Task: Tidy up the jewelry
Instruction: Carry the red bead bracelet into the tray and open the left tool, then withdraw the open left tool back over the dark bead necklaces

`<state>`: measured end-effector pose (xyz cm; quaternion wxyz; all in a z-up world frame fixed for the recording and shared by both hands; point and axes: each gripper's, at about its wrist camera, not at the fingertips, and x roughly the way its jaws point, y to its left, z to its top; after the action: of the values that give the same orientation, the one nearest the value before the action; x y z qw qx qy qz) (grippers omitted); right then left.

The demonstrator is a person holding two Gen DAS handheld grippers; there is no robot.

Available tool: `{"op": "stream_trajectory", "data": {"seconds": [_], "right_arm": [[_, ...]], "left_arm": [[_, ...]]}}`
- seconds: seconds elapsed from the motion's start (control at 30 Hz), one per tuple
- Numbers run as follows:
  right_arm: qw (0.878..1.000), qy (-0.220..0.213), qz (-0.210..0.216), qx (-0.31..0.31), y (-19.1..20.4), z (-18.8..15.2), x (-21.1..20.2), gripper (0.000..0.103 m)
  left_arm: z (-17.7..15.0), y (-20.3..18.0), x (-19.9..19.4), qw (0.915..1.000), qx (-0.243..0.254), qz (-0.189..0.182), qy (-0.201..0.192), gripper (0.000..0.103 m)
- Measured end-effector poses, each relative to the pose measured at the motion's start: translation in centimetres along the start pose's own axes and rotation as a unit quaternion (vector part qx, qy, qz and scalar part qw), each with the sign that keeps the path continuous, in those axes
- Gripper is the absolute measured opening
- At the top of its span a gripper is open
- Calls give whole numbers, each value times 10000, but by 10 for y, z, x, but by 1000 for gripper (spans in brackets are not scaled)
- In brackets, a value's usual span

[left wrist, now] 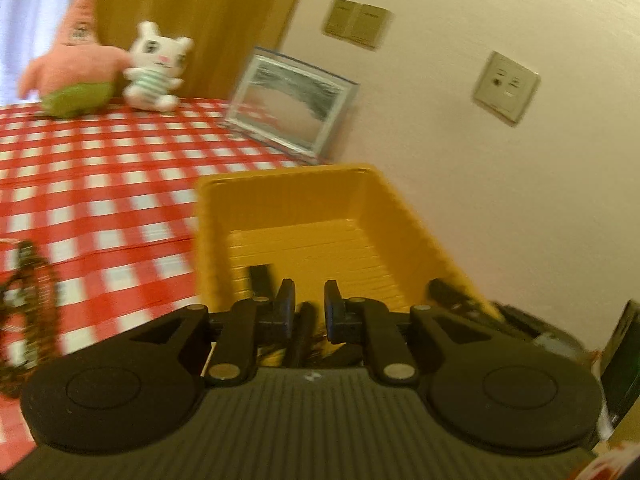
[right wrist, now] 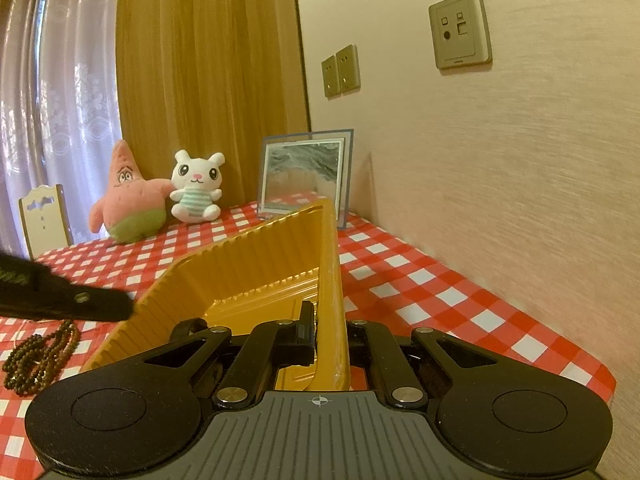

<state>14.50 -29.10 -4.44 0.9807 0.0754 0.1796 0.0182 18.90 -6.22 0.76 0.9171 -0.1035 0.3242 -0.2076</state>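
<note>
I see a glossy ribbed yellow plastic tray (right wrist: 248, 264); a smooth checked oilcloth on the surface (right wrist: 420, 280); matt beaded bracelets (right wrist: 40, 356); fuzzy plush toys (right wrist: 196, 188); my matt black plastic right hand-held gripper (right wrist: 328, 336).

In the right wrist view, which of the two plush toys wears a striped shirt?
The white bunny, right of the pink starfish. The starfish has green shorts instead.
</note>
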Motion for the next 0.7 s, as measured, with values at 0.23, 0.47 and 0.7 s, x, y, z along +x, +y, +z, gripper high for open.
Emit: {"op": "stream_trajectory", "data": {"seconds": [0.23, 0.47, 0.7], "right_arm": [[10000, -5, 10, -78, 5, -1, -5, 6], [9998, -14, 77, -206, 11, -4, -16, 7], [9993, 2, 33, -381, 20, -9, -31, 7]], "left_arm": [[-19, 35, -41, 9967, -289, 749, -108, 12], [-49, 58, -85, 9898, -319, 1380, -145, 13], [-77, 78, -118, 9840, -426, 1730, -102, 14]]}}
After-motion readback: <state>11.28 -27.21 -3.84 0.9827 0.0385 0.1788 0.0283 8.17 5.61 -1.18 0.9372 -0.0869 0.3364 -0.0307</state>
